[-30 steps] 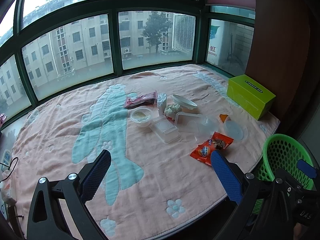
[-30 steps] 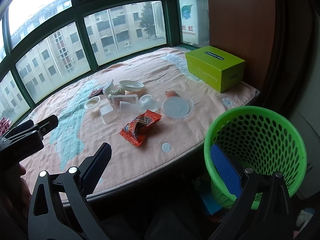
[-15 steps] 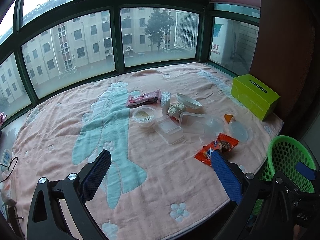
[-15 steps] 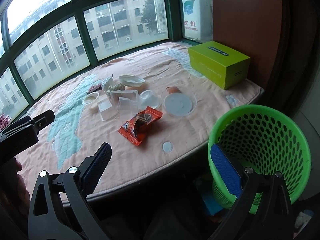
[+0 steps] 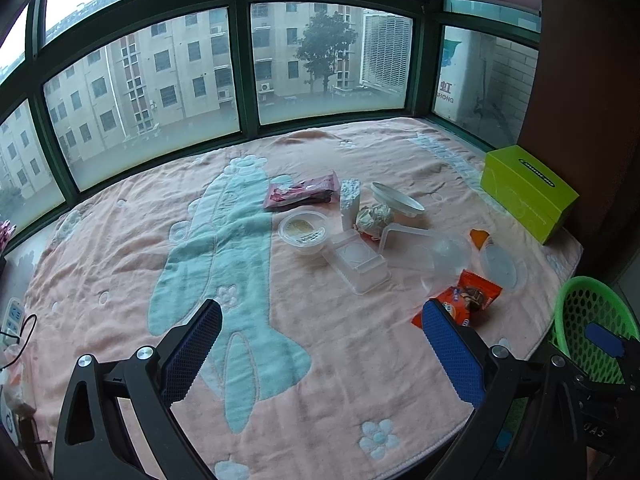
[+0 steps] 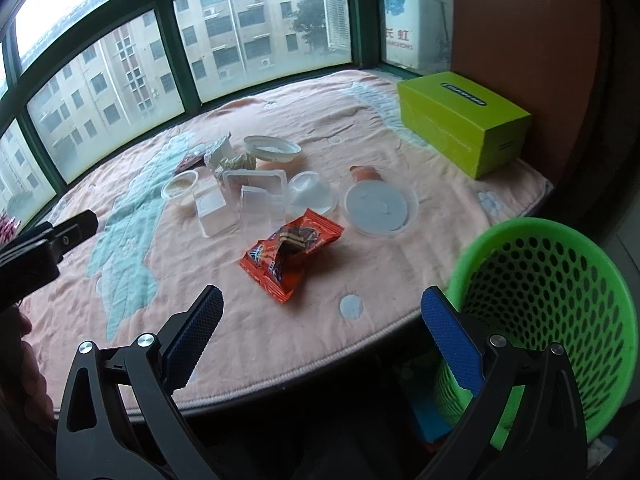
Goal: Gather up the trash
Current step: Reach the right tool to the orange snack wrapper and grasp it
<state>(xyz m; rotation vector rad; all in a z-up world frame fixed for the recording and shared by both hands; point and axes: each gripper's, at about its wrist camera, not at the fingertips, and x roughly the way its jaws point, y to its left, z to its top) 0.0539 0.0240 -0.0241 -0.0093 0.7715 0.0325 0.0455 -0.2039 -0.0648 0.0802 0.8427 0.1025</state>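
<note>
Trash lies in a cluster on the pink blanket (image 5: 120,248): an orange snack wrapper (image 6: 292,250) (image 5: 468,300), several clear plastic containers (image 6: 256,196) (image 5: 356,260), a round lid (image 6: 378,206), a small cup with yellow residue (image 5: 303,230), a dark red wrapper (image 5: 302,192) and a crumpled ball (image 5: 374,218). A green mesh basket (image 6: 548,304) (image 5: 592,332) stands below the table edge at the right. My left gripper (image 5: 320,352) is open and empty over the blanket's near part. My right gripper (image 6: 320,340) is open and empty at the table edge, near the orange wrapper.
A lime green box (image 6: 460,116) (image 5: 528,192) sits at the far right of the blanket by a brown wall. Windows with green frames ring the back. A white power strip (image 5: 10,320) with a cable lies at the far left edge.
Both grippers have moved forward toward the table. The trash cluster and the orange wrapper now look closer. Both stay open and empty.
</note>
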